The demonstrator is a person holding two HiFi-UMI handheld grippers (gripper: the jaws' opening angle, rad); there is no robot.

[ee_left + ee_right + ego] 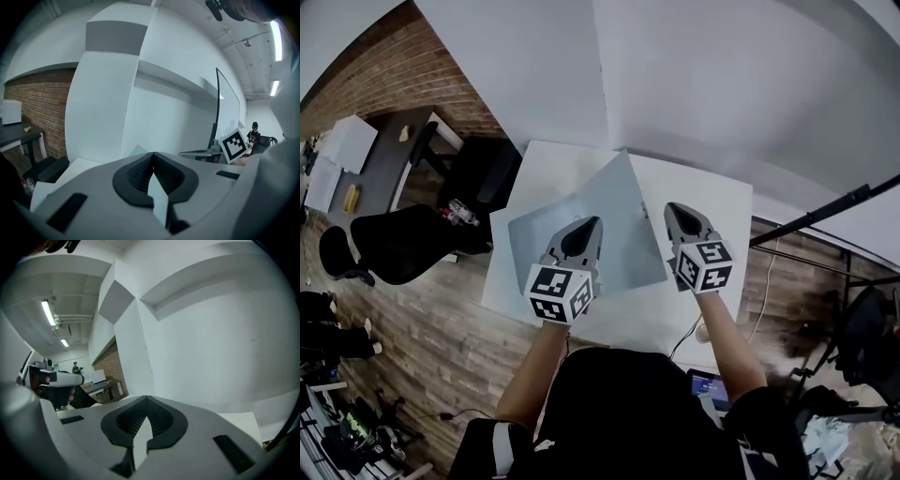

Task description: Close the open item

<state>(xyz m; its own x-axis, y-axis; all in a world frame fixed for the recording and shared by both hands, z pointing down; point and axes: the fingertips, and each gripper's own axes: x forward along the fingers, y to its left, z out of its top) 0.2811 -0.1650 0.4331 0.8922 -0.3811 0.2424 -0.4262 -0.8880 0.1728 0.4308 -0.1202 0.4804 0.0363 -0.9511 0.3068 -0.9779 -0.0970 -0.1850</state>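
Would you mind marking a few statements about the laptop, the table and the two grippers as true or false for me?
1. The grey laptop sits on the white table. True.
2. Its lid is folded down flat. False: in the left gripper view it stands upright, seen edge-on.
3. The left gripper is shut with nothing in it. True.
4. The right gripper clamps the laptop lid. False: its jaws are together and empty.
5. The floor is grey carpet. False: it is wood planks.

laptop point(619, 220): matt grey | table point(712, 202): smooth white | floor point(422, 319): wood planks
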